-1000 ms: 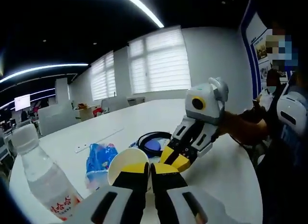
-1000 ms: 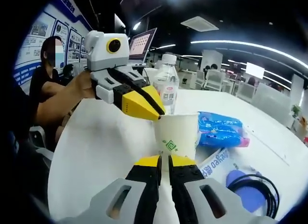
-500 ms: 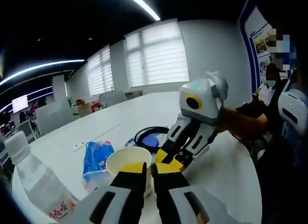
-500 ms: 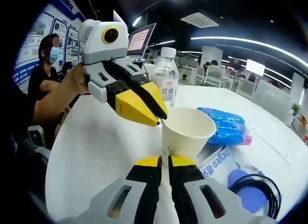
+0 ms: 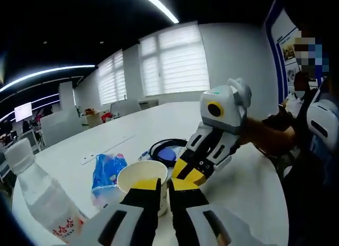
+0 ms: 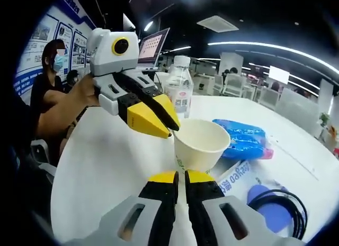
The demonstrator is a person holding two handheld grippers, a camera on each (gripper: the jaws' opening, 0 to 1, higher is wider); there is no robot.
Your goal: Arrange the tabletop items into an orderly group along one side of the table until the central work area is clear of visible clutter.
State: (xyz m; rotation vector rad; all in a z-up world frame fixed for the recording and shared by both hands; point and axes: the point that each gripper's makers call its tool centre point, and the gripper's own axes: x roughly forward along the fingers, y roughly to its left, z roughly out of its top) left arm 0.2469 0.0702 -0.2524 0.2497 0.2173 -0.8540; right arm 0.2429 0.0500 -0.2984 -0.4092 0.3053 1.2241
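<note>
We locate the white paper cup [image 6: 201,144] with a green logo directly ahead of the right gripper [image 6: 179,177], tilted with its open mouth toward that gripper's camera. In the right gripper view, the left gripper [image 6: 170,130] enters from the left, and its yellow tips meet the cup's near rim; we read this as the left gripper grasping the cup by its rim. In the left gripper view, the same cup [image 5: 142,177] sits just beyond the left gripper's [image 5: 163,183] own yellow tips, which stand nearly together at the rim.

The right gripper's jaws are clenched together with nothing between them; its tips [image 5: 189,174] sit just beside the cup in the left gripper view, and we cannot tell whether they touch it.

Beyond the cup from the right gripper, a clear plastic water bottle [image 6: 179,92] with a white cap stands upright. To the cup's right lies a blue plastic packet [image 6: 242,138]. Nearer the right gripper, on its right, a white flat packet with blue lettering [image 6: 239,180] lies beside a coiled black cable [image 6: 279,210] that rings a blue disc [image 6: 260,196]. All rest on the round white table [image 6: 100,166].

A seated person [image 6: 48,79] appears far left of the right gripper.
</note>
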